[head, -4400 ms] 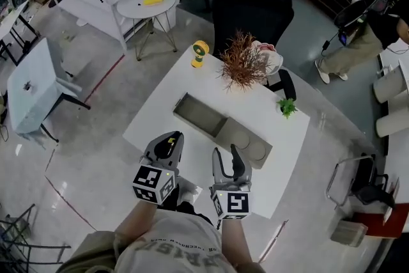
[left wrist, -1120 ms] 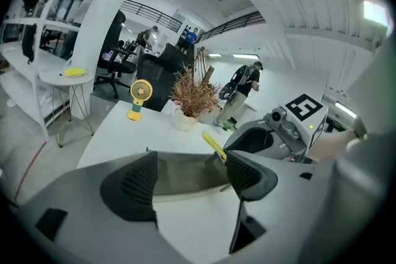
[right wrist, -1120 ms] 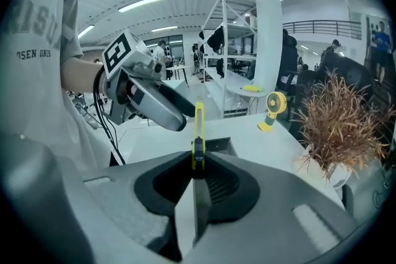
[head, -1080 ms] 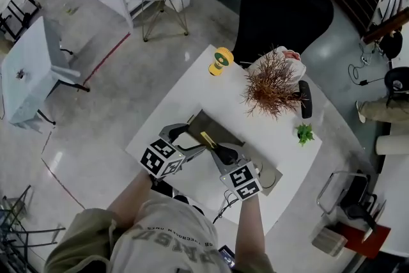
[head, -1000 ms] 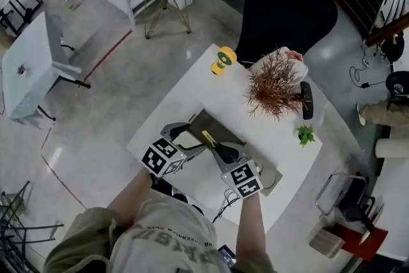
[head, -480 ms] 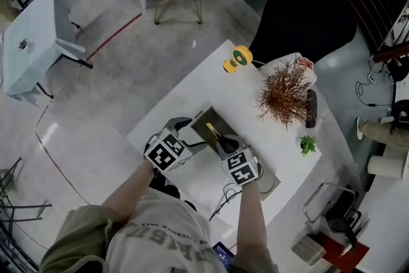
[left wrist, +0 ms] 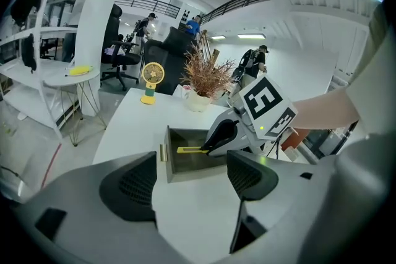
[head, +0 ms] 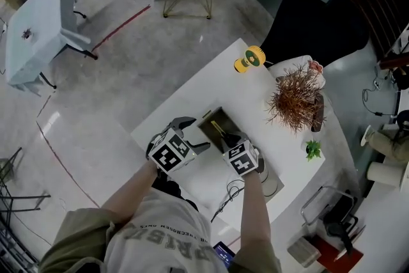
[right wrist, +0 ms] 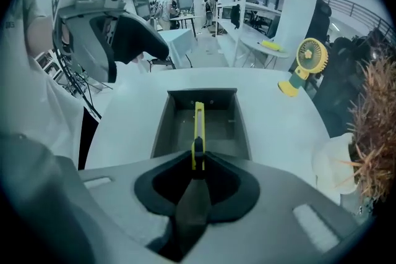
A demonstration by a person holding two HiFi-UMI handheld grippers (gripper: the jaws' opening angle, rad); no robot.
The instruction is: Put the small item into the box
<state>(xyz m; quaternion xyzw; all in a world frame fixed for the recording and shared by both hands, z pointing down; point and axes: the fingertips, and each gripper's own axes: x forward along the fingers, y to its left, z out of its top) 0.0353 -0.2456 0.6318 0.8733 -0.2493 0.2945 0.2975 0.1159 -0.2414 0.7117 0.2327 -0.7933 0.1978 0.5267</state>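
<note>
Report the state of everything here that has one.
box, open at the top
yellow item, gripped at one end, held out over the box's opening
right gripper, shut on the yellow item
left gripper, open, nothing between its jaws
fan, standing upright

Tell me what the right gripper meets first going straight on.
Likely the far wall of the grey box: the yellow strip held by the right gripper points into it. Depth is unclear.
</note>
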